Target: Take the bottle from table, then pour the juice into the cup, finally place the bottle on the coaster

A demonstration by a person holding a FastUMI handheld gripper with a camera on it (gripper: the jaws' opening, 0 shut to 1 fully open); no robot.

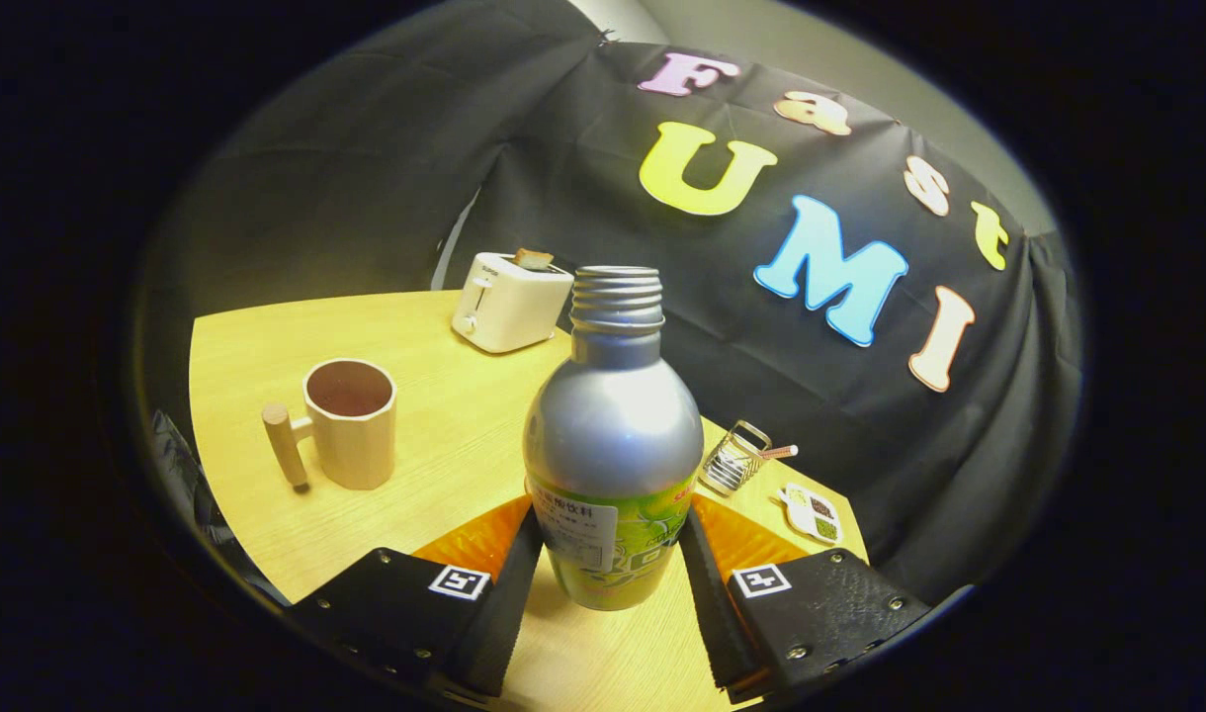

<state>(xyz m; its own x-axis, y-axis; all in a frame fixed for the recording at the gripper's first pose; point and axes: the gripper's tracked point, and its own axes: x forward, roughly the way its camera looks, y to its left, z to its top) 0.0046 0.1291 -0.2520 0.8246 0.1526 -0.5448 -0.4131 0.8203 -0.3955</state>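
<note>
Cup point(350, 423) stands left of my fingers on the worktop point(435, 435), upright, well apart from the bottle; I cannot tell whether any juice is in it. Bottle point(611, 435), cap off, sits upright between the fingers, both pressing its lower body; gripper point(611, 583) closed on it. I judge the take as under way, pouring and placing outstanding. Toaster point(509, 300) beyond. Coaster point(811, 512) lies right, bare.

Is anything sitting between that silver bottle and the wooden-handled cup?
No. In the gripper view, bare table separates the silver metal bottle, gripped by the gripper, from the beige cup.
</note>
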